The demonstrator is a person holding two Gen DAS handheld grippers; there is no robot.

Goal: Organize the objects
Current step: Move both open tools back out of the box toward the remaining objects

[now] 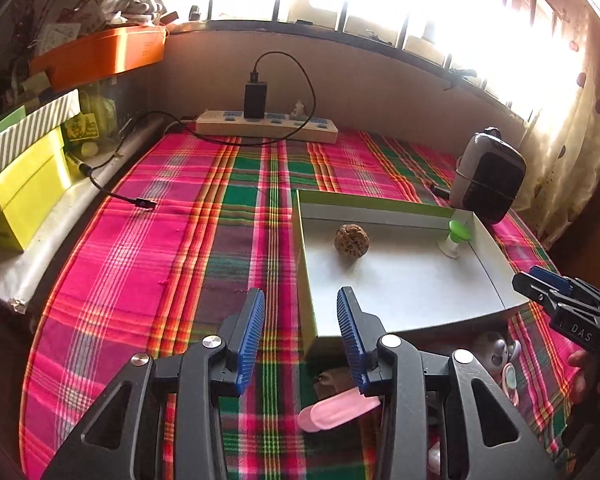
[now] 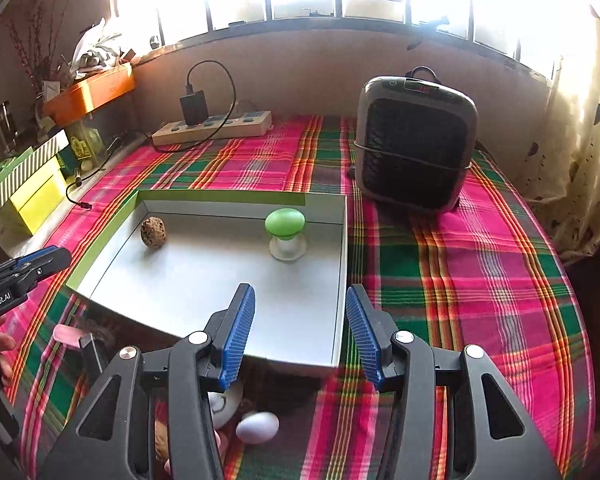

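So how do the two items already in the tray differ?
The walnut is brown, rough and roundish, lying near the tray's far left corner. The green-capped mushroom toy is smooth, standing upright on a white base toward the far right side. The mushroom toy looks larger than the walnut. Both rest on the tray floor, untouched by either gripper.

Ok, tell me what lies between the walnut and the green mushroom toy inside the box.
Nothing: only bare grey box floor separates the walnut from the green mushroom toy, clearest in the right wrist view.

Left gripper (image 1: pixel 300 320), right gripper (image 2: pixel 300 320): black angular frames, silver round screws, ribbed blue fingers (image 1: pixel 252 336); white "DAS", "GenRobot.AI" lettering.
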